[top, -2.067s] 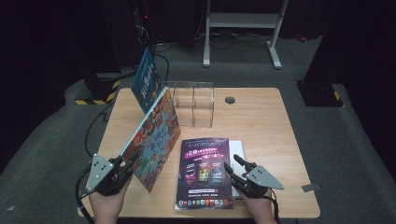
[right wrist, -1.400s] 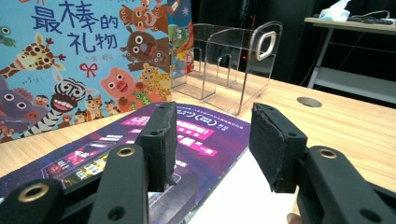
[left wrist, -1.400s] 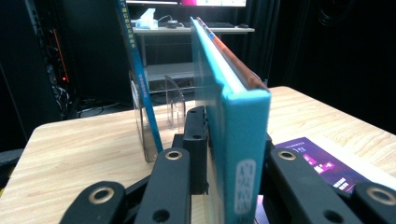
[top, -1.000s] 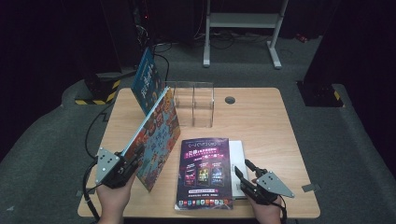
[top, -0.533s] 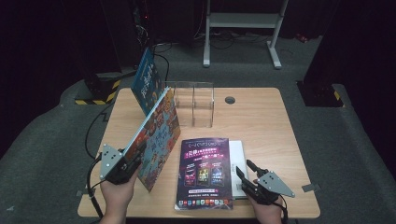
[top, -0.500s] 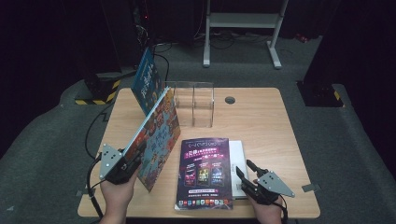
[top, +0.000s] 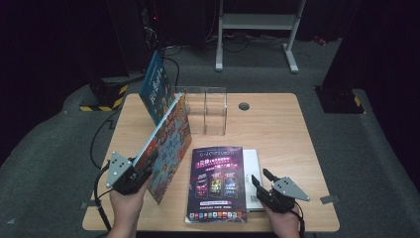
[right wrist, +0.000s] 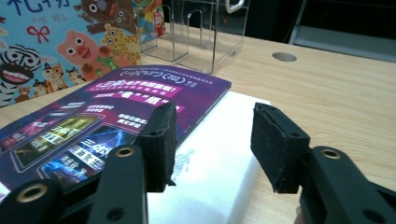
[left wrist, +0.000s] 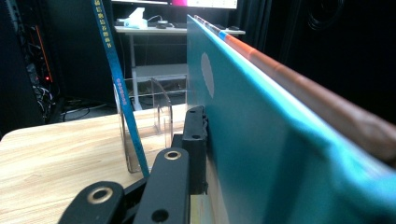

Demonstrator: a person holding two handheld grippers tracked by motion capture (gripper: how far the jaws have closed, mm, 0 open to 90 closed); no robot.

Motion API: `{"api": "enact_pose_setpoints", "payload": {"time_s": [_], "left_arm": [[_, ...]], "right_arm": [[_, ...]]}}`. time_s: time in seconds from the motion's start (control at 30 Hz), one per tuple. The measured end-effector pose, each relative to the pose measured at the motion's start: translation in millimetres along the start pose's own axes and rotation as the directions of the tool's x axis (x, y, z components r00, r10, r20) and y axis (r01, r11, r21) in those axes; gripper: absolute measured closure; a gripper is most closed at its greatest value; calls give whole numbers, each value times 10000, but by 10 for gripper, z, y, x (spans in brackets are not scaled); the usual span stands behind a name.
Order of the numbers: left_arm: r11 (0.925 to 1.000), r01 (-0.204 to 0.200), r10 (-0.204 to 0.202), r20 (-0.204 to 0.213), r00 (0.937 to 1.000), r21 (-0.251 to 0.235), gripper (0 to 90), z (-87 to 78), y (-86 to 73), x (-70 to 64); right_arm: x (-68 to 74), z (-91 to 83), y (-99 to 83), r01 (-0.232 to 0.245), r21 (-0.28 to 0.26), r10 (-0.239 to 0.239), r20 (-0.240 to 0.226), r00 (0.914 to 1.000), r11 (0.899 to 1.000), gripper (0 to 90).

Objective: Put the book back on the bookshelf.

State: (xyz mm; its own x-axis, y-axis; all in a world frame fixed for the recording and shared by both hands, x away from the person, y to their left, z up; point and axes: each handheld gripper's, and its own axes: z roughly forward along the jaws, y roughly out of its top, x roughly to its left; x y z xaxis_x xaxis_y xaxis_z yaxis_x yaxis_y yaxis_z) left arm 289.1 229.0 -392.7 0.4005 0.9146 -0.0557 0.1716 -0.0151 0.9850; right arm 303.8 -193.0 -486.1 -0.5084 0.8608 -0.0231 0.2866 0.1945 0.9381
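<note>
A colourful animal picture book (top: 171, 141) is held tilted on its lower edge at the table's left, and my left gripper (top: 147, 162) is shut on its near corner. In the left gripper view one jaw presses the book's teal back cover (left wrist: 261, 140); the other jaw is hidden behind it. A purple magazine (top: 218, 183) lies flat on a white book (top: 252, 171) at the front centre. My right gripper (top: 261, 177) hovers open over the white book (right wrist: 210, 172), jaws apart with nothing between them, beside the magazine (right wrist: 116, 121).
A clear acrylic rack (top: 205, 111) stands at the back centre with a blue book (top: 154, 87) leaning upright at its left side. A round cable hole (top: 243, 106) lies right of it. The right half of the wooden table (top: 287, 134) is bare.
My left gripper has moved a little forward and to the right with the picture book. The right gripper drifted slightly to the right early on and has held still since.
</note>
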Motion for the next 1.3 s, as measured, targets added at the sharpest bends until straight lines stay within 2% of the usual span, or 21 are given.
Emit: {"api": "enact_pose_setpoints", "payload": {"time_s": [0.17,0.3,0.43,0.6,0.73,0.83,1.13,1.3], "left_arm": [[9998,-161,161,3,9999,-76,765,1,-10,-17],[9995,-271,271,-15,9996,-155,766,5,-20,-38],[9995,-205,201,-144,9997,-235,770,7,-28,-43],[9993,-299,293,-250,9993,-237,773,5,-28,-42],[9989,-287,275,-330,9991,-368,780,-3,-49,-59],[9986,-290,274,-363,9990,-445,788,-2,-57,-72],[9985,-468,456,-398,9982,-298,789,-15,-45,-95],[9993,-240,227,-467,9987,-280,792,-21,-43,-64]], "right_arm": [[-146,33,41,-8,378,6,71,10000,9993,480],[-325,28,39,113,741,-155,557,9983,9972,473],[-450,17,-22,129,1066,-239,1034,9944,9942,461],[-542,-17,-114,-135,1226,-29,1323,9912,9924,459],[-598,-98,-173,-355,1097,187,1506,9884,9933,457],[-589,-136,-209,-451,1009,305,1420,9894,9939,457],[-605,-117,-230,-289,1054,174,1084,9940,9940,457],[-644,-105,-263,-375,1209,252,1020,9945,9920,459]]}}
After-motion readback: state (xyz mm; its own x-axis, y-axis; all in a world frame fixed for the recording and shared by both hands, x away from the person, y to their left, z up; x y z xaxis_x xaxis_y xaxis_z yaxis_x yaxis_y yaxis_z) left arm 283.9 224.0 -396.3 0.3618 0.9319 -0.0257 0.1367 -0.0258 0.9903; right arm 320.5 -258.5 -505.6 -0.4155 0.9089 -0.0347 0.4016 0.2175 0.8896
